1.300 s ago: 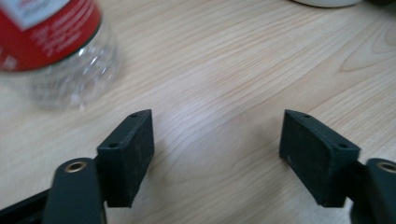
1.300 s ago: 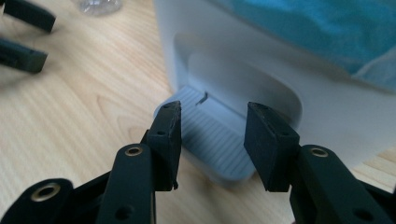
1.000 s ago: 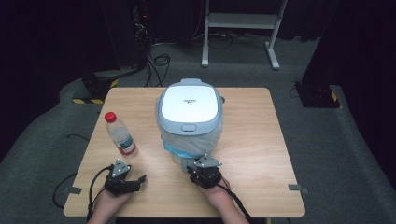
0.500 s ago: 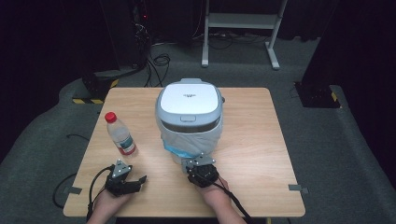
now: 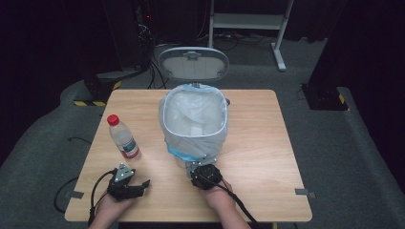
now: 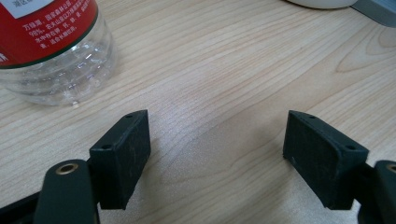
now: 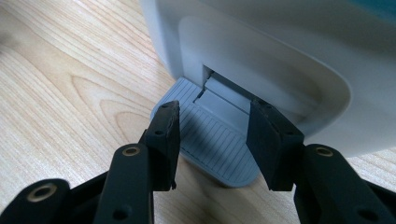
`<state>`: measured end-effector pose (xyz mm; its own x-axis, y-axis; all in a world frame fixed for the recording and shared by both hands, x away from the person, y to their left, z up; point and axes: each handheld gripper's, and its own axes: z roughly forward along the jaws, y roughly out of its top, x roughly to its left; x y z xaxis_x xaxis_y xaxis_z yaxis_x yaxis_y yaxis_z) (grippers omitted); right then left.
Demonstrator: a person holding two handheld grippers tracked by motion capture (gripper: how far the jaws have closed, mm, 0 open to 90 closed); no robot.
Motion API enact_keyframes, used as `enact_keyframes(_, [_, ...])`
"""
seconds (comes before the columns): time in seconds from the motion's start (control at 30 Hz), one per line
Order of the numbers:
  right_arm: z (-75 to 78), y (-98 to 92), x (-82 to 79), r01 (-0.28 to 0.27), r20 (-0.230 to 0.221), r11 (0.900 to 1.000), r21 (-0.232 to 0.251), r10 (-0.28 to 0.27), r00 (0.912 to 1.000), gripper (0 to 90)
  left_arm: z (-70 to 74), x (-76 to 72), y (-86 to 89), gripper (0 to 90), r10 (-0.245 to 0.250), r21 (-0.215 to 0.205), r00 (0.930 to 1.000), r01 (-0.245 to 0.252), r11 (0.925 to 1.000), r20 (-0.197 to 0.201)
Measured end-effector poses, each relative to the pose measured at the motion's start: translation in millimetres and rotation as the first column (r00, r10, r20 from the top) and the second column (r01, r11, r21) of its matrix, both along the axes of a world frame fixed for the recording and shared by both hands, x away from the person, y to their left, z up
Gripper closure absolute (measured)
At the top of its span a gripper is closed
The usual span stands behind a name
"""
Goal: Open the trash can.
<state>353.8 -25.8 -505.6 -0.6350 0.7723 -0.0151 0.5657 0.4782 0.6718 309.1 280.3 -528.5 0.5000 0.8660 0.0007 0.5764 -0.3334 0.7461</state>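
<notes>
Down at the near edge of the wooden table [image 5: 267, 143], right gripper [image 5: 204, 172] pressed on the grey ribbed pedal [image 7: 212, 140] at the foot of the white pedal bin [image 5: 193, 124], jaws partly spread above the pedal and pinching nothing. Bin stood near the table's middle, lined with a translucent bag [image 5: 191, 112], lid [image 5: 193, 63] swung up and open toward the far edge. Left gripper [image 5: 128, 183] rested near the near left corner, jaws spread wide over bare wood, holding nothing, cable [image 5: 98, 188] trailing off the near edge. Clear water bottle [image 5: 123, 137] with red cap and red label stood upright toward the left edge, just beyond the left gripper and well apart from the bin; its ribbed base [image 6: 56, 77] close beside the left jaw in the left gripper view, not touching.
</notes>
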Motion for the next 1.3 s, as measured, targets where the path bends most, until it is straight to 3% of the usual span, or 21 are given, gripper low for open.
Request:
enact_keyframes(0.4, [-5.2, -2.4, -4.9, 0.011, 0.044, 0.999, 0.035, -0.012, 0.9989, 54.2, 3.6, -5.4, 16.2, 21.8, 0.031, -0.054, 0.9994, -0.032, 0.9980, -0.013])
enact_keyframes(0.6, [-7.0, -3.8, -6.2, 0.011, 0.060, 0.999, 0.045, -0.013, 0.9981, 54.2, 10.9, -8.8, 28.4, 20.9, 0.056, -0.043, 0.9982, -0.056, 0.9975, 0.020])
enact_keyframes(0.9, [-9.1, -5.1, -7.7, 0.007, 0.076, 0.998, 0.058, -0.012, 0.9971, 54.2, 21.7, -11.4, 47.5, 19.6, 0.105, -0.084, 0.9917, -0.099, 0.9915, 0.074])
enact_keyframes(1.03, [-9.4, -5.4, -7.7, 0.005, 0.077, 0.998, 0.060, -0.010, 0.9970, 54.2, 24.8, -5.4, 57.6, 15.6, 0.129, -0.128, 0.9886, -0.119, 0.9846, 0.078])
enact_keyframes(1.3, [-9.7, -5.7, -7.8, 0.003, 0.081, 0.998, 0.061, -0.008, 0.9967, 54.2, 33.3, 4.1, 64.2, 12.3, 0.155, -0.133, 0.9806, -0.139, 0.9814, 0.120])
